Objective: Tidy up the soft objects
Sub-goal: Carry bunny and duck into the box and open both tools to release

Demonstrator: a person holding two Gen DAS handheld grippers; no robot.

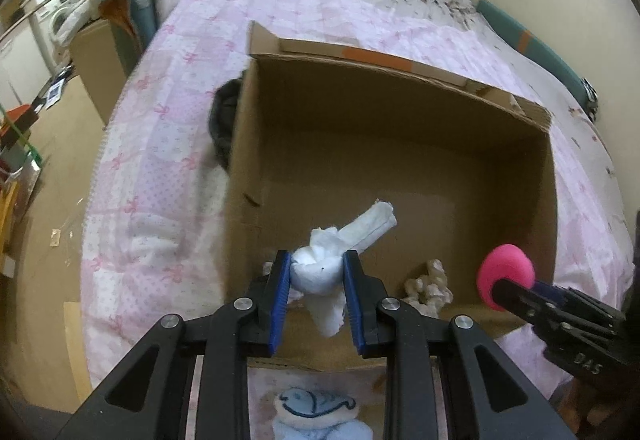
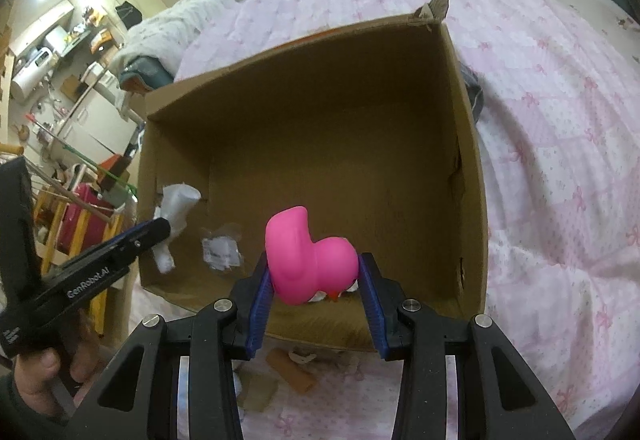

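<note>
Over the cardboard box (image 1: 400, 112) on the bed (image 1: 160, 160): left gripper (image 1: 316, 272) jaws clamp white cloth toy (image 1: 320, 276), right gripper (image 2: 316, 272) jaws clamp pink toy (image 2: 308, 260); beige plush (image 1: 428, 284) lies inside.

Warm dim indoor light, soft focus, fisheye-bent edges, dark corners

The right gripper (image 2: 316, 276) holds a pink toy (image 2: 308, 260) between its blue fingers (image 2: 260, 296), low over the near edge of an open cardboard box (image 2: 468, 160). The box sits on a bed with a pink bow blanket (image 2: 560, 160). On the left, the left gripper (image 2: 160, 230) holds a white soft thing (image 2: 178, 206) inside the box. A hand (image 2: 44, 380) grips its handle. A small plastic packet (image 2: 222, 250) lies on the box floor.
</note>
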